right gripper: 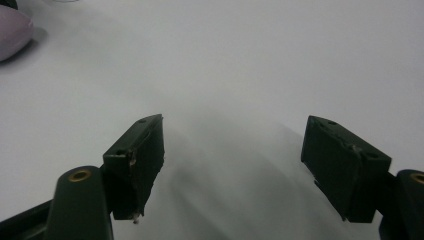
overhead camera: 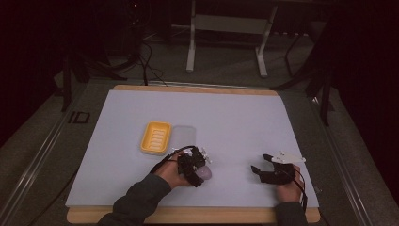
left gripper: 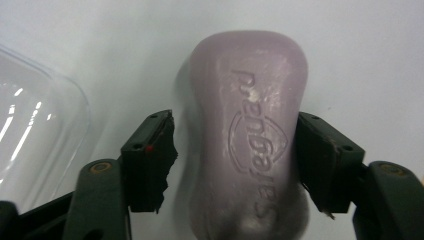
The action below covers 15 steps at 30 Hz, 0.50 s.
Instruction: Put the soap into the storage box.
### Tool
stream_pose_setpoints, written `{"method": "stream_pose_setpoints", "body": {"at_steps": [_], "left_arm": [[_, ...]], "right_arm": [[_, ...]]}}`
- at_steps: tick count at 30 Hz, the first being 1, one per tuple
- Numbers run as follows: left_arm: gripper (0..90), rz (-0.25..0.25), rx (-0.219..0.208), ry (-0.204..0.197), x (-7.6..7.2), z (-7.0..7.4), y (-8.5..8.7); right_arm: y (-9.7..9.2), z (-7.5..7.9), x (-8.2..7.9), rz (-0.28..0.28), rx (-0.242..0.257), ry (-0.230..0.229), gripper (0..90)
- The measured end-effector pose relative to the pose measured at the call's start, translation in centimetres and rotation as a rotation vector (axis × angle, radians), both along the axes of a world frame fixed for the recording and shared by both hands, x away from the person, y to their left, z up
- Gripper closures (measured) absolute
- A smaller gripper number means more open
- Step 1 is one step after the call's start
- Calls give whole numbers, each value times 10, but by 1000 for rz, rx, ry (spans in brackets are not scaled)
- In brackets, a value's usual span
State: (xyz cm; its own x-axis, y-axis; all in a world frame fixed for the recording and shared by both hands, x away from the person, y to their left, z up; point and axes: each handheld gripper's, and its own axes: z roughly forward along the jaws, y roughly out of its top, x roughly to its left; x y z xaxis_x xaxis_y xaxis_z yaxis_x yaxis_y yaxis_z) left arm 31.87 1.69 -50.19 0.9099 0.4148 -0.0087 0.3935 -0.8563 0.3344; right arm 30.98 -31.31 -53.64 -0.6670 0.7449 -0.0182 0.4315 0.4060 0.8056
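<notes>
A pale purple bar of soap (left gripper: 247, 135) with an embossed logo lies on the white mat (overhead camera: 235, 122). My left gripper (left gripper: 235, 150) straddles it: the right jaw touches the bar's side, the left jaw stands a small gap away. In the high view this gripper (overhead camera: 198, 170) is at the front centre of the mat, over the soap (overhead camera: 205, 173). My right gripper (overhead camera: 259, 162) hovers open to the right, over bare mat, with nothing between its fingers (right gripper: 232, 150). The soap's end (right gripper: 12, 30) shows at the top left of the right gripper view.
A yellow ribbed soap dish (overhead camera: 155, 137) sits left of centre, with a clear plastic lid (overhead camera: 184, 136) lying beside it on its right. The lid's edge (left gripper: 35, 125) is close to my left gripper. Table legs and cables stand beyond the mat's far edge.
</notes>
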Motion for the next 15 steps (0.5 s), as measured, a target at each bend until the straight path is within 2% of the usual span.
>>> {"method": "stream_pose_setpoints", "body": {"at_steps": [7,12,15], "left_arm": [[445,-30,58,40,7,3,-6],[447,-47,108,59,11,2,-12],[447,-51,120,68,12,3,-14]], "right_arm": [[0,0,0,0,-1,-1,248],[0,0,0,0,-1,0,248],[0,0,0,1,-1,0,248]]}}
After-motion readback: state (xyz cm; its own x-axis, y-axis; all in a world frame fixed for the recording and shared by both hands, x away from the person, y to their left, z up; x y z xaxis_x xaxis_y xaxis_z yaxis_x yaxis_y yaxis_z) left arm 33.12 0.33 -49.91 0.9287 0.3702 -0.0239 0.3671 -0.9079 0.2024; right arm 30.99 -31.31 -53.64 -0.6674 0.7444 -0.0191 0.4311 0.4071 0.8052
